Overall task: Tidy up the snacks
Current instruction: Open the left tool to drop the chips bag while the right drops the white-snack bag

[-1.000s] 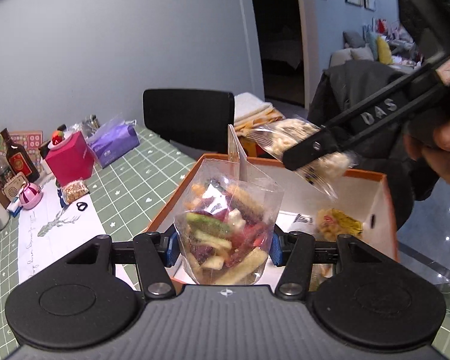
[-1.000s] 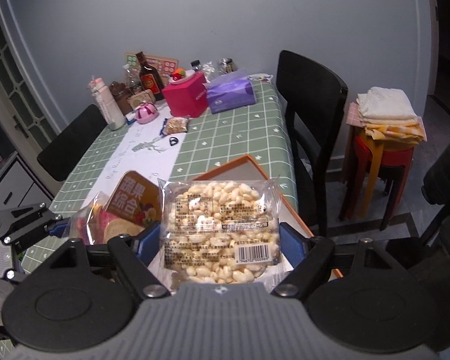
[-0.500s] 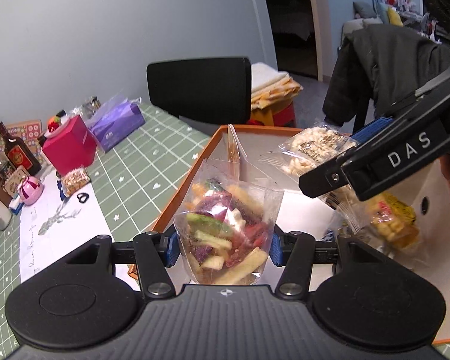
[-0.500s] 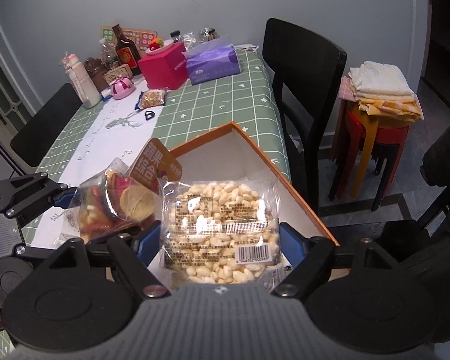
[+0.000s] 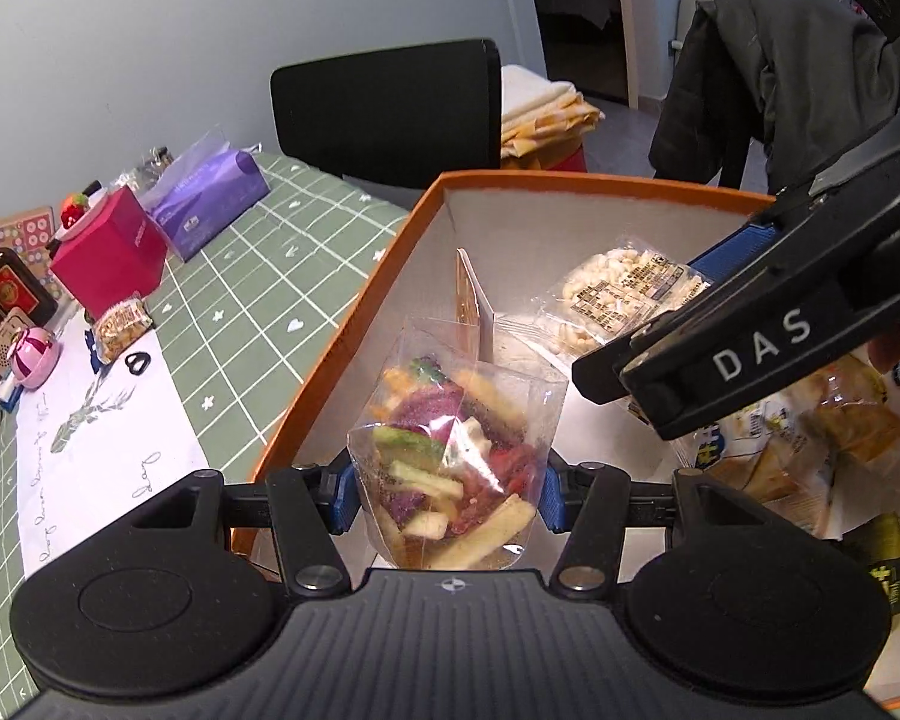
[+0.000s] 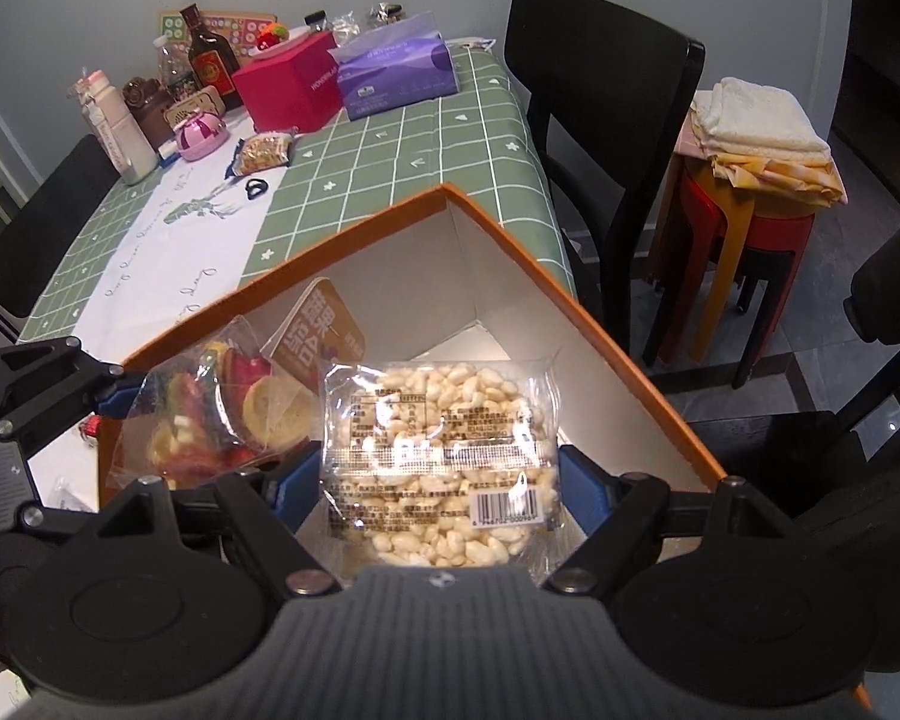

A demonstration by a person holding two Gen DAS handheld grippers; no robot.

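**Two snack bags go down into the box**

Now that both bags have come lower than they were a second ago, they hang inside the orange-rimmed cardboard box with white walls (image 6: 576, 300) instead of above it. The box looks much bigger in both views than before, so I think the bags are close to the bottom and almost ready to be let go.

The left gripper (image 5: 447, 495) is squeezed tight on the clear plastic bag of colourful veggie chips (image 5: 450, 450). The right gripper (image 6: 438, 495) is squeezed tight on the clear flat pack of pale puffed rice (image 6: 441, 462). Neither bag has been let go yet.

The left view shows things the right view does not. It shows more snack packets (image 5: 804, 450) already lying on the box floor, under the right gripper's long black arm. It also shows a dark jacket (image 5: 774, 78) hanging on a chair.

The right view shows the brown card label (image 6: 324, 339) on top of the chip bag, with its printed side, which the left view sees only edge-on. It also shows the far corner of the box, which looks bare, and the red stool with folded towels (image 6: 756, 138) beside the green checked table (image 6: 390, 156). One small snack pack (image 6: 264, 153) waits on that table, near the pink box (image 6: 288, 81), so the job is not finished.
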